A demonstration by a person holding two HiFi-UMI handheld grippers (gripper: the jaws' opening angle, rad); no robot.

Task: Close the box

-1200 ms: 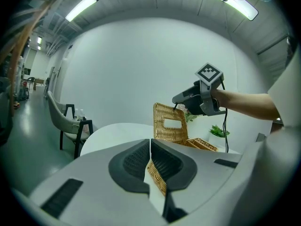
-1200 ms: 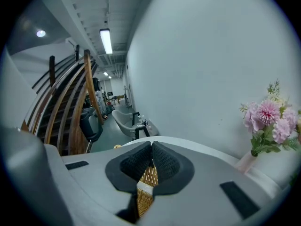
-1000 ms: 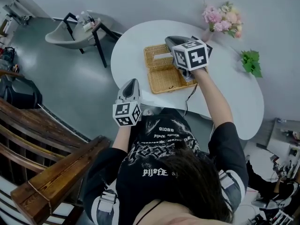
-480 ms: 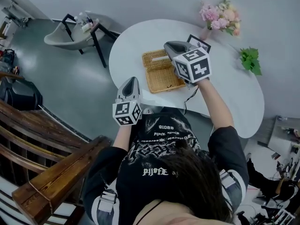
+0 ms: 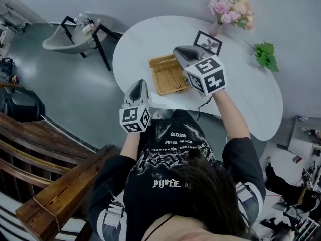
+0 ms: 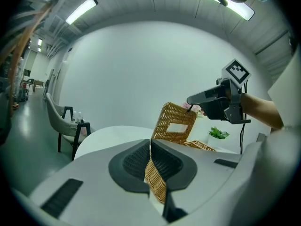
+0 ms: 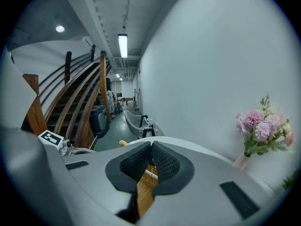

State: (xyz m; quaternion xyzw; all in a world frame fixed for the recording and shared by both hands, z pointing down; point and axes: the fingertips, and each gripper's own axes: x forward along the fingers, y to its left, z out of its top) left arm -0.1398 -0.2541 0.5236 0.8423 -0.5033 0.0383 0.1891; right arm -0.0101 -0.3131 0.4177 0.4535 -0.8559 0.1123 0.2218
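Note:
A wicker box (image 5: 173,82) lies on the white round table (image 5: 251,99). Its windowed lid (image 5: 160,61) is swung up and stands nearly upright (image 6: 175,124). My right gripper (image 5: 177,51) is shut on the lid's top edge, and wicker shows between its pads (image 7: 151,147). From the left gripper view it reaches in from the right (image 6: 189,100). My left gripper (image 5: 139,83) hovers by the table's near-left edge, apart from the box. Its jaws (image 6: 150,142) meet at the tips, and the box base shows through the slit behind them.
A framed picture (image 5: 207,42), a vase of pink flowers (image 5: 228,9) and a green plant (image 5: 266,56) stand on the far side of the table. A chair (image 5: 70,36) is beyond the table at the left. Wooden stair rails (image 5: 55,185) run at my left.
The right gripper has lifted the lid from lying open and flat to nearly upright, moving toward me. The left gripper has stayed about where it was.

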